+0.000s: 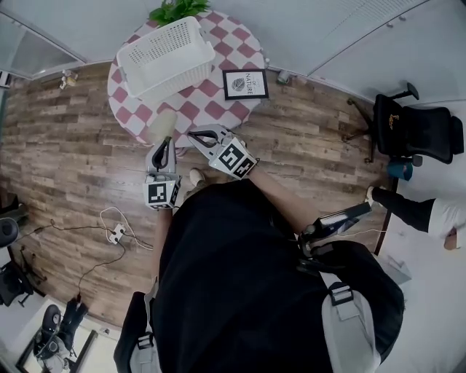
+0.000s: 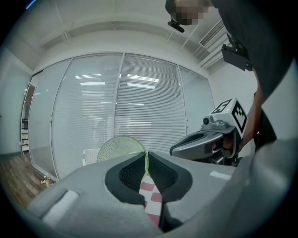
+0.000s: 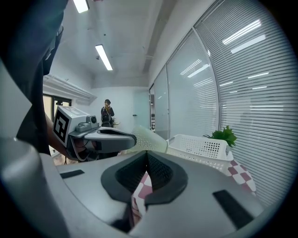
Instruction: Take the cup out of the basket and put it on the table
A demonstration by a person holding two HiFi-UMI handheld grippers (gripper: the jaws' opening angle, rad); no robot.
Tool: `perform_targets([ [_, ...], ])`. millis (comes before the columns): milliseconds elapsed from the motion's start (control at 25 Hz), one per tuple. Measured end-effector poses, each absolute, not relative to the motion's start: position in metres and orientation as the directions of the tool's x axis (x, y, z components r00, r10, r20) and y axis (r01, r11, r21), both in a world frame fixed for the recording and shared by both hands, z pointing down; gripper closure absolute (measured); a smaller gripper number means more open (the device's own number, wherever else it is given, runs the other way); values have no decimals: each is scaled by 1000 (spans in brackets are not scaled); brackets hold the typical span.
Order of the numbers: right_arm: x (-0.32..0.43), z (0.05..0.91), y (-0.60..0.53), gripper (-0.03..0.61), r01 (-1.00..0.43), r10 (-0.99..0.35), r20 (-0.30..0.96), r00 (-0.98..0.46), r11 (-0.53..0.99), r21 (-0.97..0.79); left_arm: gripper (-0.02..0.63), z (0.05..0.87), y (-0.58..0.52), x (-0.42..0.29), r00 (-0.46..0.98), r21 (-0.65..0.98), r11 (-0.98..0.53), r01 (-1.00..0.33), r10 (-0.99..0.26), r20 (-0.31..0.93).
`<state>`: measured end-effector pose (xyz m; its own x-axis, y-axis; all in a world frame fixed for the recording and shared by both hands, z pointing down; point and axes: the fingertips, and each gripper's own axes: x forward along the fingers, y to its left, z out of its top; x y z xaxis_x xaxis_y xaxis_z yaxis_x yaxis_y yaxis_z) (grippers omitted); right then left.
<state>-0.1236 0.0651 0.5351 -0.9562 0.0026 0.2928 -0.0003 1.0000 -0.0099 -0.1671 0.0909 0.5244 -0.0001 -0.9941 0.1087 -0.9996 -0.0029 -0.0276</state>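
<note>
My left gripper [image 1: 166,143] is shut on the wall of a pale green, textured cup [image 1: 164,123], which hangs over the near edge of the round checkered table [image 1: 237,44]. In the left gripper view the cup [image 2: 122,148] rises just beyond the gripper [image 2: 145,163], its rim pinched between the pads. The white plastic basket [image 1: 166,55] stands on the table's far left, apart from the cup. My right gripper [image 1: 194,135] is shut on nothing, just right of the cup. The right gripper view shows the cup [image 3: 148,139] in the left gripper's jaws, in front of the basket [image 3: 200,148].
A framed picture [image 1: 245,84] lies on the table right of the basket. A green plant [image 1: 177,9] stands at the table's far edge. A black office chair [image 1: 419,131] and a seated person's leg [image 1: 408,207] are at the right. Cables [image 1: 116,234] lie on the wooden floor.
</note>
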Motion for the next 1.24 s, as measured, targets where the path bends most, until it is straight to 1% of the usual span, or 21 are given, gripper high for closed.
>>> perform_targets([
  [200,-123,545,60,571,6,12,318,-948,1000,-18,591,538,86,-161,11,-12,-13,-1000,-990,142],
  [720,-123,557,46,571,12,21,344,-939,1000,-28,591,546,74,-159,34,-8,-36,-999,-985,171],
  [880,-129,557,44,571,32,40,336,-941,999,-27,591,547,75,-166,7,-11,-9,-1000,-984,179],
  [1040,-119,556,38,571,53,62,344,-937,998,-35,591,547,67,-155,-3,-3,2,-1000,-982,188],
  [1240,-109,554,22,571,51,60,340,-939,998,-34,591,553,53,-146,4,7,-3,-1000,-980,200],
])
